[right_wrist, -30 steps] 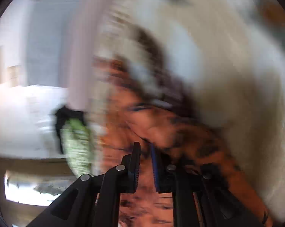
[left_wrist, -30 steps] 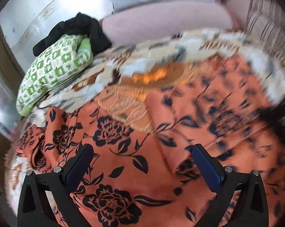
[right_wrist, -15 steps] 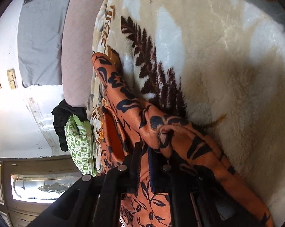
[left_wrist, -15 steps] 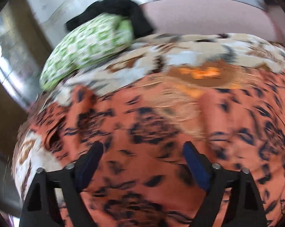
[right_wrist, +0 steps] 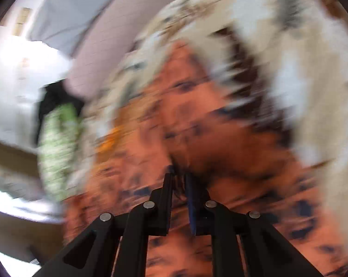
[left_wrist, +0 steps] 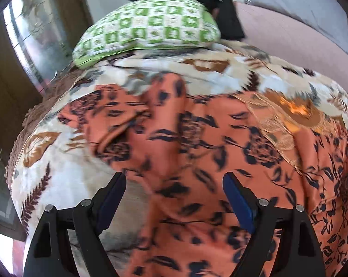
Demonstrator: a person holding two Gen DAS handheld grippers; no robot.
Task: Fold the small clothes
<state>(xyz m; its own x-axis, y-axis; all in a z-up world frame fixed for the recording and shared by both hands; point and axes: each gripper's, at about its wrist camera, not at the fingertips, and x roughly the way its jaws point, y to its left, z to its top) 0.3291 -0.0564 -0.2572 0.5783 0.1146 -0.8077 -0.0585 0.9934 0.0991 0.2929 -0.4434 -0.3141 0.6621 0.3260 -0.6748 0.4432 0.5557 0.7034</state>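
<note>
An orange garment with dark flowers (left_wrist: 197,138) lies spread on a cream leaf-print blanket (left_wrist: 70,173). My left gripper (left_wrist: 174,177) hovers open over the garment's left part, one finger above the blanket, and nothing is pinched between the blue pads. In the blurred right wrist view, my right gripper (right_wrist: 179,173) holds a bunched fold of the orange garment (right_wrist: 197,115). Its jaws are opening, a narrow gap shows, and cloth still sits between the pads.
A green-and-white checked pillow (left_wrist: 150,23) lies at the blanket's far edge with a black cloth (left_wrist: 220,4) draped behind it. A pink sheet (left_wrist: 289,37) runs along the far right. A glazed wooden door (left_wrist: 35,46) stands to the left, past the bed's edge.
My left gripper swung left toward the garment's left edge and its jaws narrowed slightly. My right gripper rolled and rose with the fold, and its fingers parted a little.
</note>
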